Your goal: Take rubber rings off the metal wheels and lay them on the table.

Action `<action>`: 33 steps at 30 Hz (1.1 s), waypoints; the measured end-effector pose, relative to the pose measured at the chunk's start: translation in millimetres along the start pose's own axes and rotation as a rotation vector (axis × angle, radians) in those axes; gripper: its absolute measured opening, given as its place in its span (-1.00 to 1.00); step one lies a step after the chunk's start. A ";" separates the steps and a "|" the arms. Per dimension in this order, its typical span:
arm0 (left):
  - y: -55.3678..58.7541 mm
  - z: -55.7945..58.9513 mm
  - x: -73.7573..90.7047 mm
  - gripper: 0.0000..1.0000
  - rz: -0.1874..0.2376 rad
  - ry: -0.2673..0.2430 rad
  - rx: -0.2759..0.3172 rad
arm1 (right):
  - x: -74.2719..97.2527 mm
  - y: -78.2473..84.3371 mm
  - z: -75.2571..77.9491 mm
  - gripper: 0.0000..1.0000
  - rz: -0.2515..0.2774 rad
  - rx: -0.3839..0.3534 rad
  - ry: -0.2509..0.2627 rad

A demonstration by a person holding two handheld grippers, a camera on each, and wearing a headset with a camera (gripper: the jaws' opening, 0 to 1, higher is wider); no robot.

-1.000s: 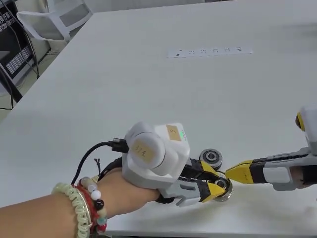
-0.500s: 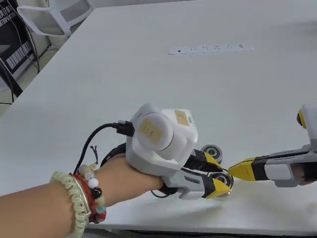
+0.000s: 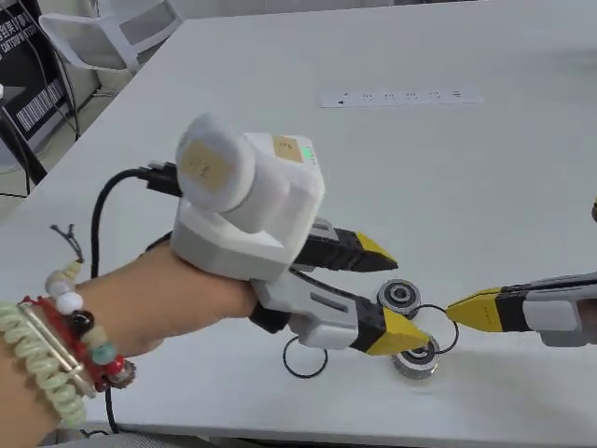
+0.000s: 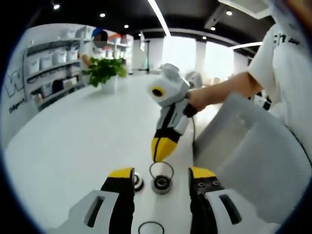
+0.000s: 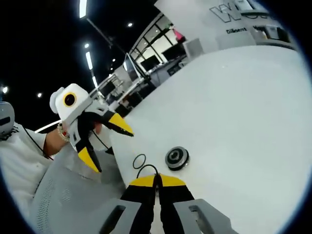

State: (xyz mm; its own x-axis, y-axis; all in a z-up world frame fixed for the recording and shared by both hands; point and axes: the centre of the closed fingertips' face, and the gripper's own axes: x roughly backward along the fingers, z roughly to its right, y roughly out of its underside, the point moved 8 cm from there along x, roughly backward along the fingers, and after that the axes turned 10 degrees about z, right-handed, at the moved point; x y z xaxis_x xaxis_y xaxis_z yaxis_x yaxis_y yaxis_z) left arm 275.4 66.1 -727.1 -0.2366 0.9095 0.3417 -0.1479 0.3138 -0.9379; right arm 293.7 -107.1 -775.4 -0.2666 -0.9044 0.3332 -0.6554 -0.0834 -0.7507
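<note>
The left gripper [image 3: 410,297] hangs tilted above two metal wheels [image 3: 399,296], jaws spread apart. The right gripper [image 3: 457,310] reaches in level, jaws pinching a rubber ring [image 3: 437,329].

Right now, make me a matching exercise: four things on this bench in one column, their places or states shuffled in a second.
1. left hand-held gripper
2. right hand-held gripper
3. loose thin black rubber ring
4. long white power strip

A. far across the white table
B. shut on a second black rubber ring
C. jaws open
D. lying flat near the table's front edge

Pairs: 1-C, 2-B, 3-D, 4-A.
</note>
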 end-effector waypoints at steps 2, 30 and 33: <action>-4.2 -2.7 10.8 -0.05 0.011 -0.030 0.004 | 3.3 -3.5 -1.3 -1.00 0.011 0.006 0.000; 40.2 30.7 164.5 0.07 0.028 -0.452 0.060 | -11.3 -43.7 -24.6 -1.00 0.040 0.094 -0.096; 42.8 32.2 170.2 0.09 0.028 -0.484 0.068 | -16.9 -45.3 -28.0 -1.00 0.029 0.103 -0.113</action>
State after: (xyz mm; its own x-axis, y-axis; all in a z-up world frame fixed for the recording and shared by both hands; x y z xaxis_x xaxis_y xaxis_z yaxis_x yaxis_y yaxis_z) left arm 197.9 225.6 -707.1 -0.6580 0.6817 0.3199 -0.1933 0.2577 -0.9467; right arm 308.1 -76.3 -731.0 -0.1992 -0.9478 0.2490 -0.5713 -0.0942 -0.8153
